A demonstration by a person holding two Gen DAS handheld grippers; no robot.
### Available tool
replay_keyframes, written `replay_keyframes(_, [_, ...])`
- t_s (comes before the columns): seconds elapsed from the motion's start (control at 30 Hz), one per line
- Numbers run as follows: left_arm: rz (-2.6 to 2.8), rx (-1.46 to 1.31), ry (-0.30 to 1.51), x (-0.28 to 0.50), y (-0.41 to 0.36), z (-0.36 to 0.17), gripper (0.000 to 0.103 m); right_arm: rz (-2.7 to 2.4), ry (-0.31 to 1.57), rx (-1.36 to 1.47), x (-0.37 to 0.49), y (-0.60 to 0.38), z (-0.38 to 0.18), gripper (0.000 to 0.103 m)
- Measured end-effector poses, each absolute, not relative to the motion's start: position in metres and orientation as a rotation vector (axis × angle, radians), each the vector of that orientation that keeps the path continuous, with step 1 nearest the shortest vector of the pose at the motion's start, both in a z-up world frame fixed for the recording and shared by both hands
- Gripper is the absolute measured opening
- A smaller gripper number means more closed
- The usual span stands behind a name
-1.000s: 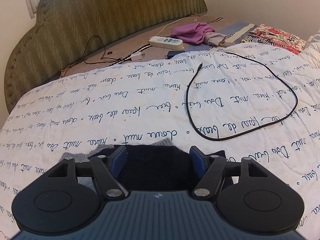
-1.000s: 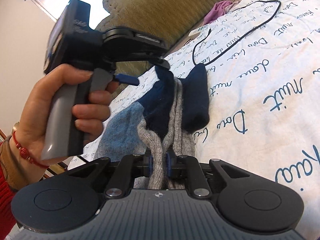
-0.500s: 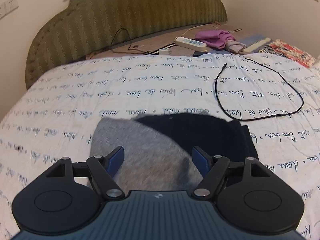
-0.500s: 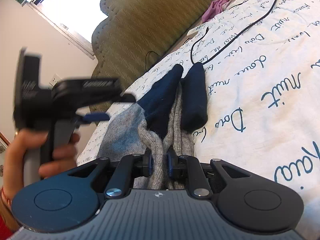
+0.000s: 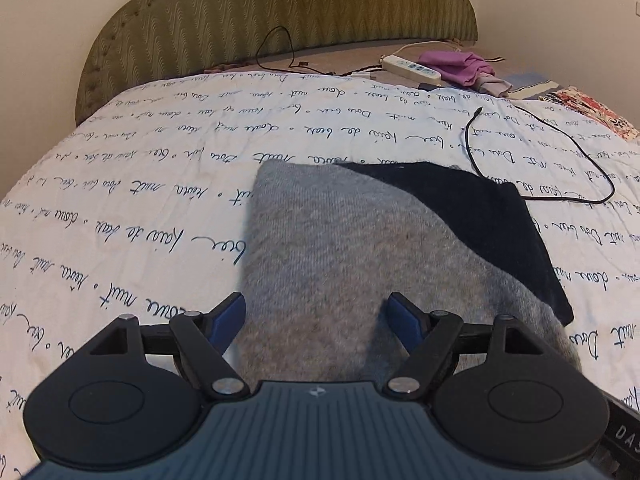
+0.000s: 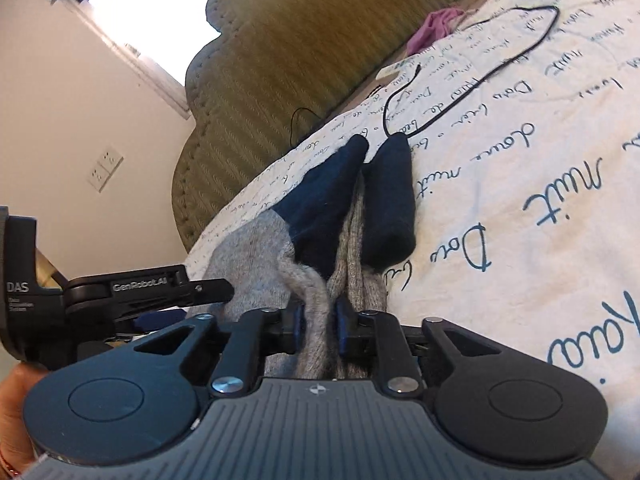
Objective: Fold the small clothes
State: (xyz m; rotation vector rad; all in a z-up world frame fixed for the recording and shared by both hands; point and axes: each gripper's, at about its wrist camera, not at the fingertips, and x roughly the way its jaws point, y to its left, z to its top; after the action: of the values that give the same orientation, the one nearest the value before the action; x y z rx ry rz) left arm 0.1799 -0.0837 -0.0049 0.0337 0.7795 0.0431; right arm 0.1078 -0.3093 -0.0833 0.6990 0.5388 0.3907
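The right gripper (image 6: 318,318) pinched the grey sock (image 6: 352,272) cuffs; the left gripper (image 5: 316,312) hovered level over it, jaws wide.

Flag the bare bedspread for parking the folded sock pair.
Free: the bedspread left of the gray and navy socks, up to the headboard. Crowded: right side, with the black cable loop; far right, the power strip and purple cloth.

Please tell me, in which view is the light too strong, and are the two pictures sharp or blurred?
Right wrist view: the window is blown out to white, and the socks are sharp. Left wrist view: even, dimmer light, no glare; the bedsheet lettering is crisp, and fisheye bends the headboard.
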Motion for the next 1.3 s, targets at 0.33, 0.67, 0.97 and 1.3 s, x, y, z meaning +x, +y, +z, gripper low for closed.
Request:
replay_keyframes(0.33, [0.025,0.022,0.780,0.167,-0.076,-0.014,0.080,0.399,0.554,0.746,0.111,-0.314,-0.088,0.020])
replay_keyframes(0.67, [0.032,0.040,0.738,0.157,-0.063,-0.007,0.080,0.453,0.533,0.643,0.128,-0.296,-0.061,0.037])
replay_keyframes(0.97, [0.017,0.046,0.730,0.149,-0.048,-0.007,0.080,0.370,0.605,0.609,0.162,-0.294,-0.059,0.023])
replay_keyframes(1.3, [-0.125,-0.143,0.726,0.152,0.010,-0.015,0.084,0.327,0.547,0.560,0.125,-0.322,-0.046,0.099])
